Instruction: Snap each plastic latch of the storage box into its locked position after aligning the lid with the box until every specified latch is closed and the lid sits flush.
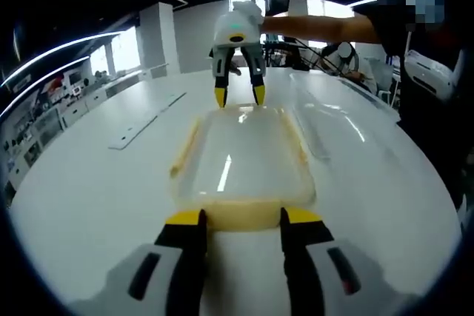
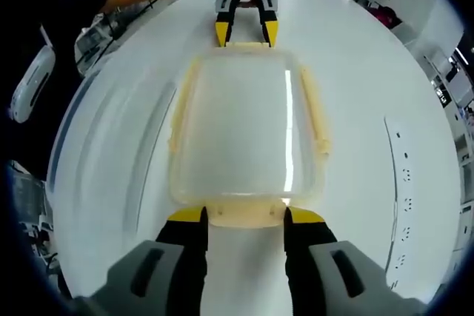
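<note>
A clear storage box (image 1: 241, 160) (image 2: 241, 123) with its lid on lies on the white table, pale yellow latches on its sides and ends. My left gripper (image 1: 243, 221) is open, and its yellow-tipped jaws flank the near end latch (image 1: 241, 216). At the far end my right gripper (image 1: 238, 95) points down, open over the other end latch. From the right gripper view, my right gripper (image 2: 244, 216) straddles its end latch (image 2: 244, 212), and the left gripper (image 2: 246, 32) stands open at the opposite end. The side latches (image 2: 320, 120) stick out a little.
A second clear plastic piece (image 1: 333, 112) (image 2: 111, 146) lies beside the box. A white strip with holes (image 1: 144, 125) (image 2: 404, 175) lies on the other side. A person (image 1: 422, 72) stands at the table edge, one arm reaching over it.
</note>
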